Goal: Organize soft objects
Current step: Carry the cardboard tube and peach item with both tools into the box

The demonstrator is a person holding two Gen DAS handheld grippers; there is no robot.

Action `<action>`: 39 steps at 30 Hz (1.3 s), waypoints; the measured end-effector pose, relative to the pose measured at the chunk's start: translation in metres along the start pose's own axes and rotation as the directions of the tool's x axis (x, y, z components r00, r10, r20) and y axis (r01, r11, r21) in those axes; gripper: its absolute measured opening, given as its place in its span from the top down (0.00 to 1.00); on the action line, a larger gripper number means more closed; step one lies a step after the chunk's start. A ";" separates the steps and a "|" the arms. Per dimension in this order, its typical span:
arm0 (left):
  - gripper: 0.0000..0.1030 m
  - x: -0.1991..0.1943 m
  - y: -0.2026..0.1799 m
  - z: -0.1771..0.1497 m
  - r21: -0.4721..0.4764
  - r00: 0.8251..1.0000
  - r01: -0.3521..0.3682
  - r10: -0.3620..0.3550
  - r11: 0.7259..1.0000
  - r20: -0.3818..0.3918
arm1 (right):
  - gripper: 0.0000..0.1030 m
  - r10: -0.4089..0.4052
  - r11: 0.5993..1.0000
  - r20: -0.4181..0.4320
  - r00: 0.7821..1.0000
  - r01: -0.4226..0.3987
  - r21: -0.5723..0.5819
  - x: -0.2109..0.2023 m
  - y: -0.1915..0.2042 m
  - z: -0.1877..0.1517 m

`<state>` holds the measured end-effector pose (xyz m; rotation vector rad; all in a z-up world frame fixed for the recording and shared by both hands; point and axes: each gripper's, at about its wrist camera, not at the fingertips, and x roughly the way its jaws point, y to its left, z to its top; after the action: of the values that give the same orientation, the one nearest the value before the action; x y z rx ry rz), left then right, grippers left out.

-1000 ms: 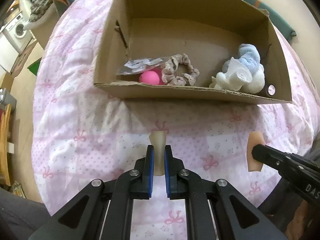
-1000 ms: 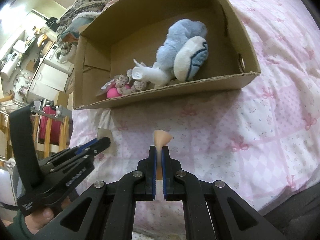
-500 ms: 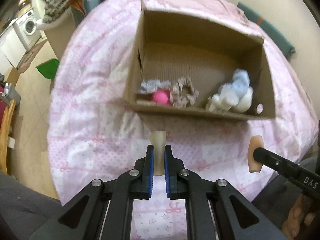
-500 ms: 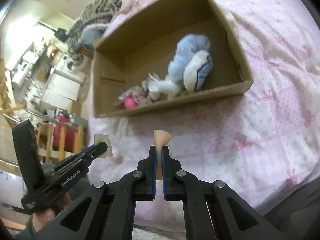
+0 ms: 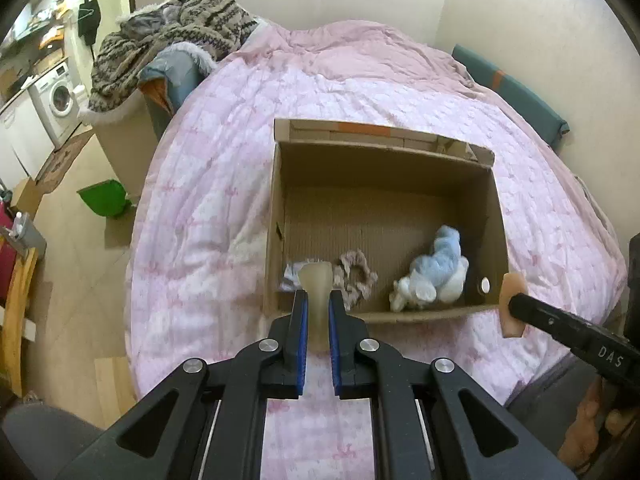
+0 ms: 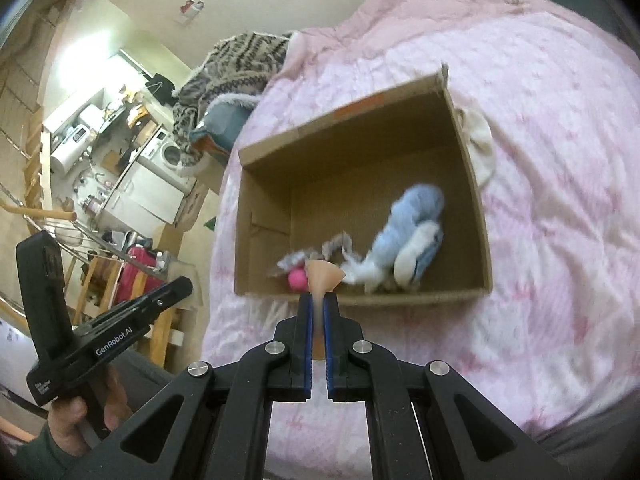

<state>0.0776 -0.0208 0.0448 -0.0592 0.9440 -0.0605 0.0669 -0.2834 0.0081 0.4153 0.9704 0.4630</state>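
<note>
**Asker:** Two views, then. What has changed in the left one?

**Describer:** The camera has pulled up and back. The cardboard box on the pink bedspread filled the picture a second ago; now it looks small and the room around it shows. The left gripper hovers before the box's near wall, jaws drawn together with only a narrow slit, carrying nothing. The right gripper pokes in from the right. From this side I cannot tell how its jaws stand.

**Asker:** And the count?

**Describer:** One box. Inside, along the near wall, as before: one blue plush toy lying against one white toy, one scrunchie, one crinkled packet.

**Asker:** The right view?

**Describer:** It has retreated in the same way, and the picture is slightly blurred. The right gripper has its jaws together and empty. The left gripper is low on the left. The same box holds the blue plush toy, white toy, scrunchie and packet, plus one pink ball, which the left view hides. One cream cloth lies outside, against the box's right wall.

**Asker:** Meaning?

**Describer:** Probably a drop-off is done, and that cloth may be what remains.
</note>
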 end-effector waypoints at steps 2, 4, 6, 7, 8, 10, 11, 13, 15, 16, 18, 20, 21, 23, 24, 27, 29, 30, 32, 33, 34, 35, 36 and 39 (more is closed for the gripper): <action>0.92 0.005 0.000 0.009 0.010 1.000 -0.001 0.001 1.000 0.003 | 0.94 -0.003 1.000 0.008 1.000 0.003 -0.006 0.001 -0.002 0.010; 0.92 0.011 -0.002 0.014 0.022 1.000 -0.002 0.002 1.000 0.005 | 0.94 -0.007 1.000 0.018 1.000 0.007 -0.009 0.004 -0.003 0.018; 0.91 0.018 -0.003 0.021 0.036 1.000 -0.008 0.008 0.999 0.006 | 0.94 -0.006 1.000 0.023 1.000 0.006 -0.013 0.009 -0.005 0.026; 0.91 0.023 -0.004 0.024 0.040 1.000 -0.012 0.012 0.999 0.003 | 0.94 -0.011 1.000 0.025 1.000 0.012 -0.016 0.013 -0.005 0.031; 0.91 0.028 -0.003 0.027 0.039 1.000 -0.010 0.010 0.999 -0.003 | 0.94 -0.013 1.000 0.028 1.000 0.013 -0.017 0.016 -0.006 0.034; 0.91 0.037 -0.003 0.031 0.033 1.000 -0.002 0.002 0.999 -0.018 | 0.94 -0.018 1.000 0.032 0.999 0.019 -0.022 0.024 -0.006 0.040; 0.91 0.042 -0.004 0.033 0.035 1.000 0.000 0.001 0.999 -0.022 | 0.94 -0.019 1.000 0.031 0.999 0.020 -0.023 0.028 -0.007 0.043; 0.91 0.050 -0.005 0.035 0.045 1.000 -0.004 0.005 0.999 -0.021 | 0.94 -0.024 0.999 0.027 0.999 0.025 -0.029 0.037 -0.007 0.048; 0.91 0.059 -0.006 0.036 0.061 1.000 -0.009 0.010 0.998 -0.021 | 0.94 -0.026 0.999 0.021 0.999 0.027 -0.032 0.045 -0.008 0.050; 0.91 0.065 -0.006 0.036 0.062 1.000 -0.009 0.011 0.998 -0.023 | 0.94 -0.026 0.999 0.017 1.000 0.027 -0.031 0.049 -0.008 0.051; 0.91 0.077 -0.005 0.036 0.057 0.999 -0.011 0.013 0.998 -0.035 | 0.94 -0.028 0.999 0.016 0.999 0.029 -0.032 0.056 -0.011 0.052; 0.91 0.089 -0.004 0.035 0.055 0.999 -0.008 0.010 0.998 -0.047 | 0.94 -0.028 0.999 0.012 1.000 0.028 -0.028 0.063 -0.013 0.053; 0.91 0.095 -0.004 0.034 0.054 0.999 -0.001 0.004 0.999 -0.051 | 0.94 -0.032 0.999 0.014 0.999 0.032 -0.020 0.065 -0.015 0.052; 0.91 0.105 -0.003 0.030 0.054 0.999 0.017 -0.015 0.998 -0.048 | 0.94 -0.029 1.000 0.007 1.000 0.029 0.001 0.070 -0.021 0.051; 0.91 0.109 -0.003 0.028 0.060 0.999 0.024 -0.022 0.998 -0.039 | 0.94 -0.039 0.999 0.003 0.999 0.039 0.001 0.073 -0.022 0.050; 0.91 0.118 -0.004 0.025 0.074 0.999 -0.008 0.011 0.997 -0.036 | 0.94 -0.054 0.999 -0.006 0.999 0.054 -0.007 0.078 -0.024 0.048; 0.90 0.122 0.000 0.022 0.034 0.999 0.010 -0.008 0.999 -0.043 | 0.94 -0.068 0.998 -0.012 0.998 0.068 -0.017 0.081 -0.024 0.047; 0.90 0.123 0.001 0.020 0.024 0.999 0.008 -0.007 1.000 -0.044 | 0.94 -0.074 0.997 -0.016 0.997 0.073 -0.020 0.084 -0.024 0.046; 0.90 0.126 -0.001 0.016 0.035 0.999 0.000 0.001 0.999 -0.047 | 0.94 -0.094 0.995 -0.014 0.996 0.093 -0.021 0.086 -0.024 0.043; 0.90 0.126 -0.003 0.014 0.049 0.999 -0.004 0.007 0.999 -0.047 | 0.94 -0.112 0.993 -0.011 0.994 0.111 -0.031 0.087 -0.023 0.042; 0.90 0.126 -0.005 0.013 0.057 0.999 -0.006 0.009 0.998 -0.045 | 0.94 -0.125 0.991 -0.013 0.992 0.125 -0.044 0.089 -0.021 0.041; 0.90 0.126 -0.007 0.012 0.070 0.999 -0.009 0.012 0.998 -0.041 | 0.94 -0.127 0.991 -0.015 0.992 0.126 -0.053 0.090 -0.019 0.040; 0.90 0.125 -0.008 0.011 0.076 0.999 -0.012 0.015 0.997 -0.034 | 0.94 -0.125 0.991 -0.017 0.992 0.124 -0.057 0.091 -0.018 0.040; 0.88 0.123 -0.008 0.012 0.074 1.000 -0.012 0.014 0.997 -0.020 | 0.94 -0.126 0.990 -0.026 0.992 0.124 -0.071 0.094 -0.016 0.039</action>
<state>0.1590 -0.0376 -0.0465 0.0156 0.9615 -0.0841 0.1487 -0.2508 -0.0449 0.2838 1.0002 0.3891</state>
